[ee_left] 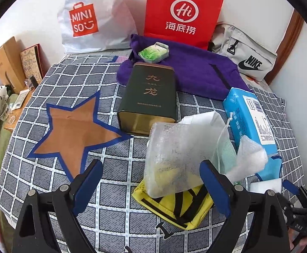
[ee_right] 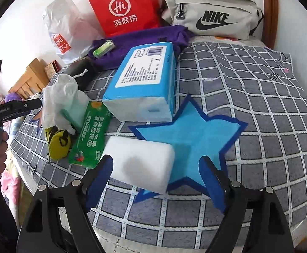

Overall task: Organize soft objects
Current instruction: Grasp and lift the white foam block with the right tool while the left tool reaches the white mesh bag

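Where blue star meets checked cloth, white foam block between parted jaws.

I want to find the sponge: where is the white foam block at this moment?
In the right wrist view the white foam block lies low in the centre, partly on the blue star, just ahead of the open right gripper, with the green packet on its left.

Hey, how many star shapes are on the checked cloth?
2. A brown star with blue border lies left of the dark green tin; a light blue star with dark blue border lies under the white foam block. Others could be hidden.
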A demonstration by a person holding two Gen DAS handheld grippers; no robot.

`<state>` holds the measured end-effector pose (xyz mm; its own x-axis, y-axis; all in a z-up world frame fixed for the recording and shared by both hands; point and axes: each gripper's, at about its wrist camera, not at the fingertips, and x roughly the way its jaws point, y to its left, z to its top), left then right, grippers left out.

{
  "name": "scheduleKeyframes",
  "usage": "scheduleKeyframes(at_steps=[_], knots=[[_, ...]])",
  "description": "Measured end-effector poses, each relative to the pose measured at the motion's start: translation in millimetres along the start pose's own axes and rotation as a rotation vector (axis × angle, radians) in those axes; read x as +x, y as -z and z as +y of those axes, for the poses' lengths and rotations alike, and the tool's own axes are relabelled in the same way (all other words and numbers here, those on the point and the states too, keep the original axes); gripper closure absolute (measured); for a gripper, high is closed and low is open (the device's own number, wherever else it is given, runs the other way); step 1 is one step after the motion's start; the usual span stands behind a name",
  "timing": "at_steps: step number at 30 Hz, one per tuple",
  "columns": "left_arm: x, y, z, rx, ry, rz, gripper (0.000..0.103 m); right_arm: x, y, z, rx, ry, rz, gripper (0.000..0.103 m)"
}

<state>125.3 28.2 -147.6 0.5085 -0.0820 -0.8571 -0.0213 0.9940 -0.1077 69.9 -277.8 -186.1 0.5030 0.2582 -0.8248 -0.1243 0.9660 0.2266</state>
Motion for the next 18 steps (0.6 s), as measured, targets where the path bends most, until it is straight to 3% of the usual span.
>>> scheduleKeyframes(at_steps=[8, 14, 16, 18], knots=[[4.9, -0.7, -1.6, 0.002, 0.041, -0.004, 0.01, 10.3, 11.0, 18.3, 0.058, -0.065, 0.013, 0.014], [13.3, -1.5, 0.1, -0.006, 0.068, 0.012, 0.012, 30.8, 12.5, 37.6, 0.03, 0.027, 0.028, 0.011], [17.6, -2.7, 2.8, -0.024, 0.08, 0.014, 0.017, 34.2, 12.2, 38.6, 0.029, 0.049, 0.026, 0.011], [23.1, -3.9, 4.7, -0.033, 0.098, 0.034, 0.029, 35.6, 11.9, 36.4, 0.034, 0.045, 0.026, 0.012]])
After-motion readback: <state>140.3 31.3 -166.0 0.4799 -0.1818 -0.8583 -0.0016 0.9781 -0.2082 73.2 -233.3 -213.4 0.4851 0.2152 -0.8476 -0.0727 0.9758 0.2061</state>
